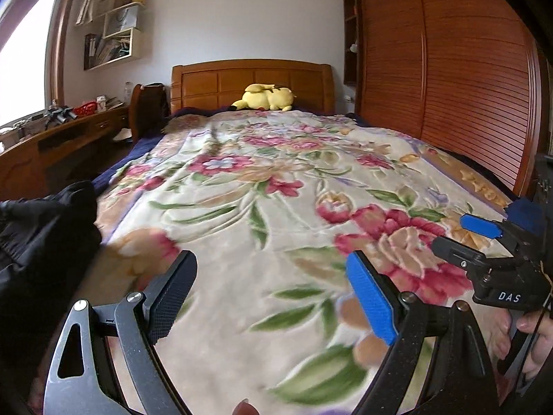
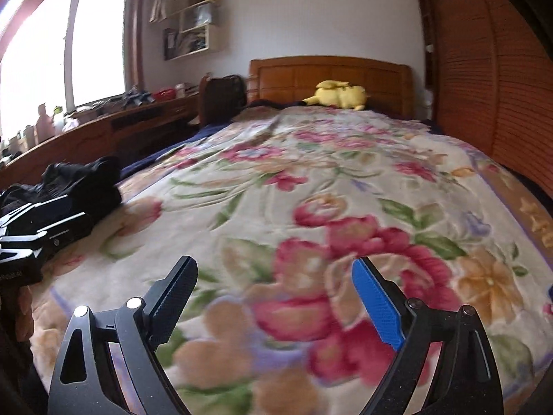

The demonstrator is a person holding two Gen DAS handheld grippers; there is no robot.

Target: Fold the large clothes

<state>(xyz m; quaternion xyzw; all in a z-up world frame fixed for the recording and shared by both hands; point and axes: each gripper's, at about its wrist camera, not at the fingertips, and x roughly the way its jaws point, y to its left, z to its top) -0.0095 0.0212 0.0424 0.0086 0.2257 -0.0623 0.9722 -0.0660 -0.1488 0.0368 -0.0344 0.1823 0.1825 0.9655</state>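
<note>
A black garment [image 1: 45,235] lies crumpled at the near left edge of the bed, on a floral blanket [image 1: 262,186]. My left gripper [image 1: 271,263] hovers low over the blanket just right of the garment. Its jaws stand wide apart and hold nothing. In the right wrist view the same garment [image 2: 83,186] lies at far left, with the left gripper [image 2: 52,221] in front of it. My right gripper [image 2: 273,264] is open and empty over the blanket's big red flowers. It also shows in the left wrist view as the right gripper [image 1: 451,231], held by a hand [image 1: 532,339].
A yellow plush toy [image 1: 264,98] lies by the wooden headboard [image 1: 252,81]. A slatted wooden wardrobe [image 1: 466,79] runs along the bed's right side. A cluttered wooden desk [image 1: 55,141] stands on the left under a bright window [image 2: 52,55], with wall shelves [image 1: 114,31] above.
</note>
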